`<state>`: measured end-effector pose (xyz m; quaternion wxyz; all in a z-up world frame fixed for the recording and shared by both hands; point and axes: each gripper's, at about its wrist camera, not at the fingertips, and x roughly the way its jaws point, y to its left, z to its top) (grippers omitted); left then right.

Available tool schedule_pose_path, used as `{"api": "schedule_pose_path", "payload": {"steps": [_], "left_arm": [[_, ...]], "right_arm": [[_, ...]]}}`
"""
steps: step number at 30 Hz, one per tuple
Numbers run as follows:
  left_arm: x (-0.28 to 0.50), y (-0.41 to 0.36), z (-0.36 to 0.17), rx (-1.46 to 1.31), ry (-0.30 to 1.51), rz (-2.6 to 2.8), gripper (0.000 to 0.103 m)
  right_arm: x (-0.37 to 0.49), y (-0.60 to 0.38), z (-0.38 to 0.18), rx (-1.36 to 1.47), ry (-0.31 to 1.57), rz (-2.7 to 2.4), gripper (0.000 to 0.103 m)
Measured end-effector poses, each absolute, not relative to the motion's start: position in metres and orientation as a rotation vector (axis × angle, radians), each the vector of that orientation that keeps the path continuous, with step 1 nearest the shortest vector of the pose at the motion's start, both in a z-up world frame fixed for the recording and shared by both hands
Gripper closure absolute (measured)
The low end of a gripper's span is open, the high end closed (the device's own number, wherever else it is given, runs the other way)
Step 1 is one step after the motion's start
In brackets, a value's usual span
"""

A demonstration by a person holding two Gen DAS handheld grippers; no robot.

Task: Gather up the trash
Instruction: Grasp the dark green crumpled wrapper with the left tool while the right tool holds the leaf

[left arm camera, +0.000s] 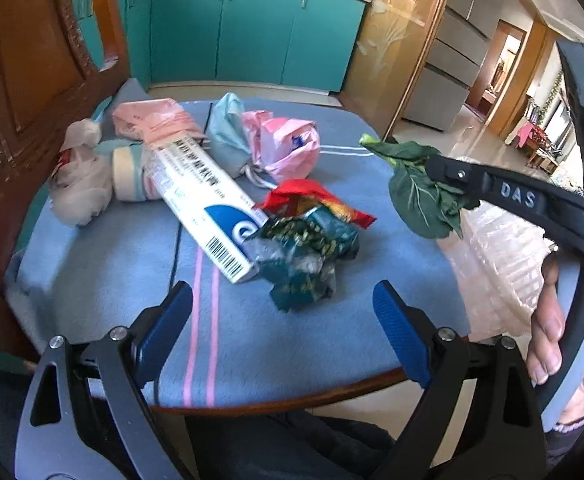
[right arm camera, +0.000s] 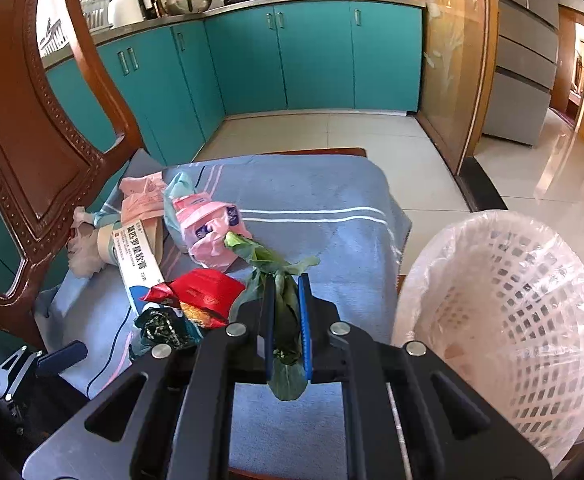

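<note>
The right gripper [right arm camera: 287, 312] has its jaws pinching a green leaf [right arm camera: 281, 280], held in the air above the blue cloth [right arm camera: 312, 192] on the tabletop, just left of the white basket [right arm camera: 504, 312]. The left gripper [left arm camera: 281, 320] hangs with jaws spread and nothing between them, near the crumpled green wrapper [left arm camera: 308, 256]. Left of the basket lie a white box [left arm camera: 199, 196], a red wrapper [left arm camera: 312, 196] and pink bags [left arm camera: 287, 148].

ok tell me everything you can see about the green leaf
The green leaf is a limp, dark leafy vegetable piece with a pale stalk end and visible veins. It is pinched between the blue pads of the shut right gripper, lifted clear of the blue cloth, stalk pointing away, its blade drooping below the jaws.
</note>
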<state>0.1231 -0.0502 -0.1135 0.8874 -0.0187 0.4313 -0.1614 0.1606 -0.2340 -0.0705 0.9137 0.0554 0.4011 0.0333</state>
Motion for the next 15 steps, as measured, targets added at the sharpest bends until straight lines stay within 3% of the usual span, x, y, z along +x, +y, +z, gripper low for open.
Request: {"api": "schedule_pose_path", "payload": {"steps": [3,6,11,15], "left_arm": [[0.132,-0.061,-0.116,-0.022,0.908,-0.372,0.015],[0.138,-0.073,-0.119,0.02,0.919,-0.381,0.028],[0.144,-0.087,-0.131,0.112,0.948,-0.368,0.062],[0.142,-0.089,-0.135,0.145,0.942,-0.38,0.067]], "right_arm": [[0.159,-0.238,-0.07,0.116,0.828,0.055,0.091],[0.158,-0.241,-0.071,0.121,0.833,0.05,0.091],[0.159,-0.244,-0.075,0.113,0.845,0.044,0.091],[0.161,-0.24,-0.074,0.105,0.843,0.055,0.091]]}}
